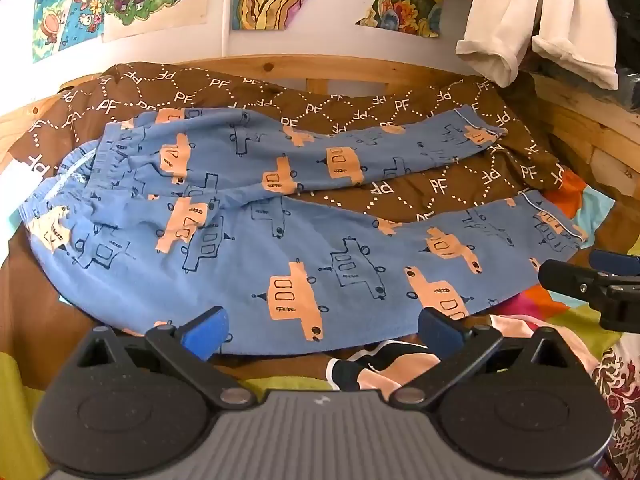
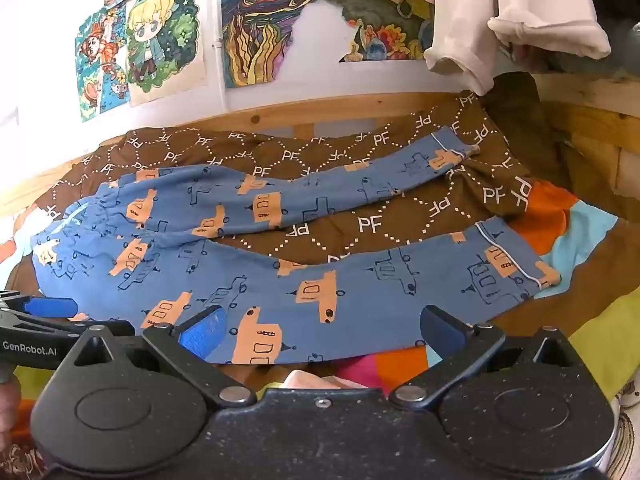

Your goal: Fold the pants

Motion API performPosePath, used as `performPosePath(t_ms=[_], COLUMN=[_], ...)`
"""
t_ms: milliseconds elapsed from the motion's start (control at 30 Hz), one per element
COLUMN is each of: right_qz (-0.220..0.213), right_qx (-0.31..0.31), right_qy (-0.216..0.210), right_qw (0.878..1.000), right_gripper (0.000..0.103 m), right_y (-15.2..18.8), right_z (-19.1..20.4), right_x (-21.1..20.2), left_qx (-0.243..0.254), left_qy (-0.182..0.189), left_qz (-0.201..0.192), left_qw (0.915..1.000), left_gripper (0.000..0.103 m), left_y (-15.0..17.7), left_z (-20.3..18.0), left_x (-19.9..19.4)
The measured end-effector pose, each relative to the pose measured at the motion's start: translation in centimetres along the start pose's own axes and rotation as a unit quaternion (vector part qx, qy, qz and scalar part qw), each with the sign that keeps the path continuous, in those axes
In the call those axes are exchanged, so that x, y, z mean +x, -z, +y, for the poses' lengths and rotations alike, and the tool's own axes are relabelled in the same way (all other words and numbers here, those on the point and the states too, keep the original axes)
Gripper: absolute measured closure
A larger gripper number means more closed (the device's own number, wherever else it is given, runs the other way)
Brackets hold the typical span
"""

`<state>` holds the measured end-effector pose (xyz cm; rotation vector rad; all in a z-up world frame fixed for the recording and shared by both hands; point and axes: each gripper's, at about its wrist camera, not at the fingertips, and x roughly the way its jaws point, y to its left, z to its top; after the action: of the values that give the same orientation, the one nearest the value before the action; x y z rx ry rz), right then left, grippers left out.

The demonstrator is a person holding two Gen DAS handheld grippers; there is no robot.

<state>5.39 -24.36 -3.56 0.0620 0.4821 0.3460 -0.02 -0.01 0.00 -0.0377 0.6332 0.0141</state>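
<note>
Lying spread on the bed (image 1: pixel 592 128), the pants (image 1: pixel 280 248) were unfolded; both grippers, left (image 1: pixel 322 330) and right (image 2: pixel 322 330), hung wide and empty at the near edge. Best practice: grip the near leg's edge and lay it squarely over the far leg.

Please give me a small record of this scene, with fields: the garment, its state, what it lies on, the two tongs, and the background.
garment: blue pants with orange and outlined vehicle print
state: spread flat, unfolded, legs apart in a V, waistband at picture left
surface: brown blanket with white PF letters, on a wooden-framed bed
left tongs: open, holding nothing, at the near edge of the lower leg
right tongs: open, holding nothing, also at that near edge
background: colourful drawings on the wall, white cloth hanging at upper right
</note>
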Motion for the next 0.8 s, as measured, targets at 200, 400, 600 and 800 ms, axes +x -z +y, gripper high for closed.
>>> performPosePath(t_ms=[200,400,600,800], right_qz=[0.0,0.001,0.002,0.004], right_qx=[-0.002,0.002,0.005,0.008], right_qy=[0.0,0.002,0.003,0.004], right_qw=[1.0,1.0,1.0,1.0], right_gripper=[0.001,0.001,0.001,0.001], right_y=[-0.05,-0.09,-0.03,-0.03], right_z=[-0.15,-0.14,-0.23,-0.34], right_x=[-0.09,-0.17,-0.1,0.04], left_qx=[0.001,0.0,0.0,-0.002], left_qy=[0.002,0.004,-0.001,-0.001], left_qz=[-0.001,0.005,0.011,0.014], left_qw=[1.0,1.0,0.9999,0.9999], left_gripper=[0.0,0.0,0.0,0.0], left_y=[0.11,0.73,0.23,0.21], left_z=[-0.06,0.38,0.08,0.1], left_x=[-0.3,0.28,0.39,0.46])
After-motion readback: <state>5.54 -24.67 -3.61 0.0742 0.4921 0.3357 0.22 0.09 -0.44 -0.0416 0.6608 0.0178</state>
